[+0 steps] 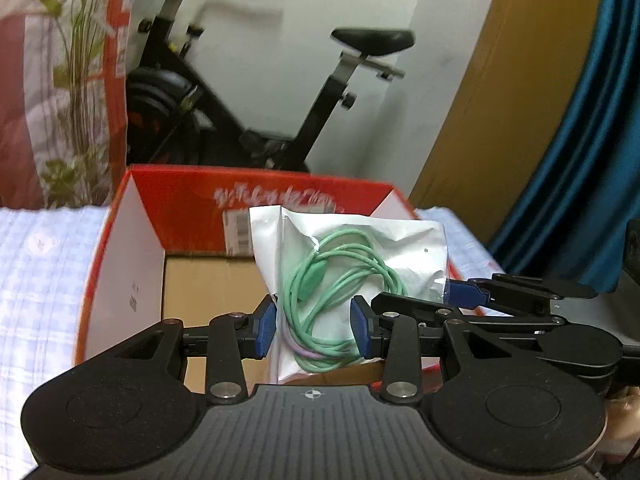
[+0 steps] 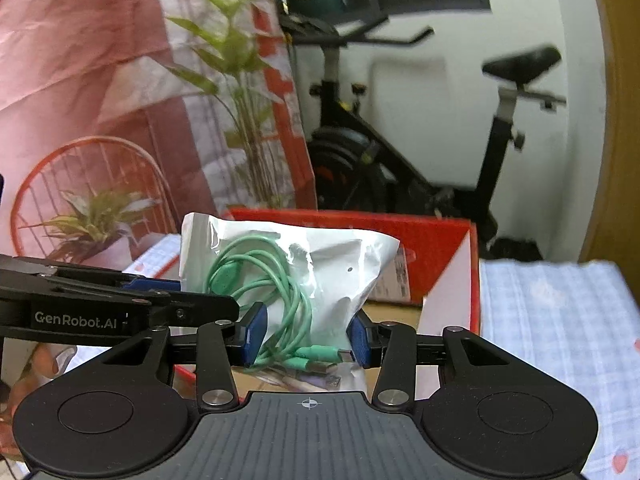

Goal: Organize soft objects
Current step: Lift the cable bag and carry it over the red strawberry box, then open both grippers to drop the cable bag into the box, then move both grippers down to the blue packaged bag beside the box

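Both hands carry the clear pouch (image 1: 360, 248) of green cable (image 1: 320, 300) over the open red box (image 1: 120, 264), left gripper (image 1: 314, 330) and right gripper (image 2: 306, 334) fingers each part-closed, pinching it; next, I judge, lower and release inside.

A soft, clear plastic pouch (image 1: 352, 248) with a white backing holds a loosely coiled mint-green cable (image 1: 332, 292); the cable's green-sleeved plugs lie at the pouch's lower end, seen in the right wrist view, beside a trace of lilac cord. The pouch is creased and stands roughly upright, raised above the open red cardboard box (image 1: 248, 200), whose inner walls are white and whose brown floor is visible below. Blue gripper pads press the pouch's lower part from both sides, and a second pair pinches its edge from the side. The box rests on a pale blue checked cloth (image 1: 40, 264).
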Motion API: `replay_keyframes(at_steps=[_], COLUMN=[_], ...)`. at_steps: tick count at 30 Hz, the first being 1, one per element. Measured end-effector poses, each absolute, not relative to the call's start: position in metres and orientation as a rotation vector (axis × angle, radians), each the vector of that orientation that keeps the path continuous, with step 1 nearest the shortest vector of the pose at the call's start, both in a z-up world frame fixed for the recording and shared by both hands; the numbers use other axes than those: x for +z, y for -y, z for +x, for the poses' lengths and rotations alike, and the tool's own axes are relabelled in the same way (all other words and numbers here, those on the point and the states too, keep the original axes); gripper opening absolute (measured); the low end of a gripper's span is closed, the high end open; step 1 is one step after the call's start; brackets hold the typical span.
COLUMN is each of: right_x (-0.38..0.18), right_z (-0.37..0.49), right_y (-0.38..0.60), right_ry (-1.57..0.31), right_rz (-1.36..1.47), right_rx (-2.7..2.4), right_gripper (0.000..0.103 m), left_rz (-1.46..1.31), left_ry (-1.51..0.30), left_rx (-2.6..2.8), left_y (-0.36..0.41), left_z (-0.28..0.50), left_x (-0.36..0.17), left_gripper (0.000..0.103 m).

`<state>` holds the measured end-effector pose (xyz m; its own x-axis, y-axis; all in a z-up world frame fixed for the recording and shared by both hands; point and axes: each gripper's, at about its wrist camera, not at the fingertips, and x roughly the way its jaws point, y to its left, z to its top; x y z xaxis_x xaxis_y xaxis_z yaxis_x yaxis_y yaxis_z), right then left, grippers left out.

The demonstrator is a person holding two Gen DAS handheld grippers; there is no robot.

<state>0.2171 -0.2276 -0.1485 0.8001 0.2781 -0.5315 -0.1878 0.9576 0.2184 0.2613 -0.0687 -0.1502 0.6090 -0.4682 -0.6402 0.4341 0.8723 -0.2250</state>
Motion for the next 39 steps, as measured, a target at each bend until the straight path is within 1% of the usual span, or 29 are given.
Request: replay_keyframes(at_steps=[6, 9, 16, 18, 29, 31, 39], right_x=[-0.176, -0.181, -0.177, -0.175, -0.153, -0.150, -0.155], right_z=[0.231, 0.230, 0.214, 0.209, 0.173, 0.165, 0.130], right_y=[0.237, 0.236, 0.246, 0.247, 0.244, 0.243, 0.230], right_ry=[-0.676, -0.695, -0.682, -0.678, -0.635, -0.630, -0.639], right_rz=[0.210, 0.208, 0.221, 0.214, 0.190, 0.189, 0.191], right_rx=[0.258, 0.253, 0.242, 0.235, 0.221, 0.225, 0.251], right_gripper=[0.041, 0.047, 0.053, 0.056, 0.056, 0.056, 0.056], left_rz=[-0.034, -0.020, 0.014, 0.020, 0.013, 0.018, 0.081], left_ry=[-0.800, -0.795, -0.773, -0.767, -0.746, -0.750, -0.792], left_rx=[-0.506, -0.508, -0.501, -0.488, -0.467, -0.468, -0.458], left_y=[0.071, 0.070, 0.065, 0.062, 0.049, 0.048, 0.050], left_z=[0.264, 0.261, 0.247, 0.242, 0.211, 0.204, 0.173], left_x=[-0.165, -0.165, -0.151, -0.147, -0.130, -0.131, -0.151], left_gripper=[0.040, 0.041, 0.052, 0.052, 0.053, 0.055, 0.055])
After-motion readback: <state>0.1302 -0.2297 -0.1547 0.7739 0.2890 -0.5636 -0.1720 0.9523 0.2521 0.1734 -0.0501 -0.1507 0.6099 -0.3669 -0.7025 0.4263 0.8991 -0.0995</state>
